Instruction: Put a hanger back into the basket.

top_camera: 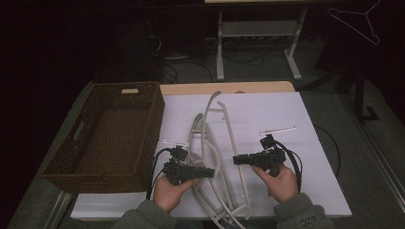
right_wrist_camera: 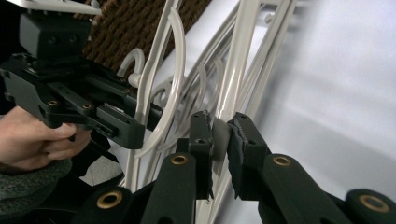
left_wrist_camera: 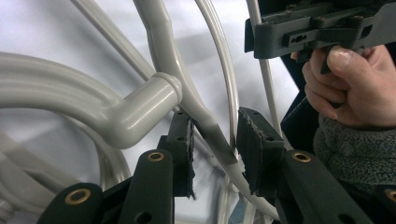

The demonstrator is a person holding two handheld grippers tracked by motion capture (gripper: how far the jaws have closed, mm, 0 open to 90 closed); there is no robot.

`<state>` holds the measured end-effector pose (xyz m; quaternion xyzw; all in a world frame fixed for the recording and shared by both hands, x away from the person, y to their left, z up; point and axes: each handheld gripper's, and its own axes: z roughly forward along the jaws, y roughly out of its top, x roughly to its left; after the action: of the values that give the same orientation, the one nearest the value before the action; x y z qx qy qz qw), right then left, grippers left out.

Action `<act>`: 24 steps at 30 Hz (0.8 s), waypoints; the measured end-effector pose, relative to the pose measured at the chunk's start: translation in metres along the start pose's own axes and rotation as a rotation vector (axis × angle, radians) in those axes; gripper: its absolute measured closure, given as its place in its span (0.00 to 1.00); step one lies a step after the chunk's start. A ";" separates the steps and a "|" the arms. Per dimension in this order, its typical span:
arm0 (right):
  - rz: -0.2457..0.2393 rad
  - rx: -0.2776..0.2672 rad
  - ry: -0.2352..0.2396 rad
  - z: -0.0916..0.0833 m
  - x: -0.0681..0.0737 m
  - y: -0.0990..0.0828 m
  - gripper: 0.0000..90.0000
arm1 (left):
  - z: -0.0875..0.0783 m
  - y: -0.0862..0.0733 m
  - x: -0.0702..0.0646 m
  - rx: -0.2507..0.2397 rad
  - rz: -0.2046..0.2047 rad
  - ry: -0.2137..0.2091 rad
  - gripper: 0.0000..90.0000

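A tangle of pale grey plastic hangers (top_camera: 215, 143) lies on the white sheet (top_camera: 286, 114) that covers the table, at the centre of it and running from about 12 o'clock down to 6, with the empty wicker basket (top_camera: 110, 133) just beside it at 9 o'clock. The heap looks interlocked, which may be why both tools work on it at once: one to steady, one to free. The left gripper (left_wrist_camera: 215, 140), at about 7 o'clock of the pile, has its jaws parted around a slanting hanger bar, the bar touching one pad but not clamped. The right gripper (right_wrist_camera: 219, 140), at 4 o'clock, is clenched on a straight hanger bar. Both hands (top_camera: 282, 181) sit low near the table's near edge, wrists turned inward so the tools point toward each other.
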<state>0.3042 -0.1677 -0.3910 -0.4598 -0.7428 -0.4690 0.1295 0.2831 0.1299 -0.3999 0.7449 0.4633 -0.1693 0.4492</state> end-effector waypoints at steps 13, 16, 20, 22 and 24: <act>-0.005 -0.008 0.012 -0.003 0.002 0.001 0.88 | -0.007 0.002 0.002 -0.050 -0.027 0.004 0.78; -0.003 0.003 0.009 -0.002 0.004 0.001 0.87 | -0.009 0.003 0.001 -0.054 -0.016 0.026 0.78; -0.014 0.001 0.002 -0.001 0.008 0.000 0.87 | -0.012 0.006 -0.001 -0.052 -0.003 0.045 0.78; -0.017 -0.006 0.000 -0.002 0.011 0.001 0.87 | -0.013 0.008 -0.002 -0.058 -0.004 0.052 0.78; -0.014 -0.001 0.004 -0.002 0.011 0.001 0.87 | -0.014 0.010 -0.003 -0.046 0.008 0.061 0.79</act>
<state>0.2985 -0.1623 -0.3824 -0.4537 -0.7455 -0.4712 0.1277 0.2878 0.1381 -0.3854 0.7411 0.4775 -0.1340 0.4525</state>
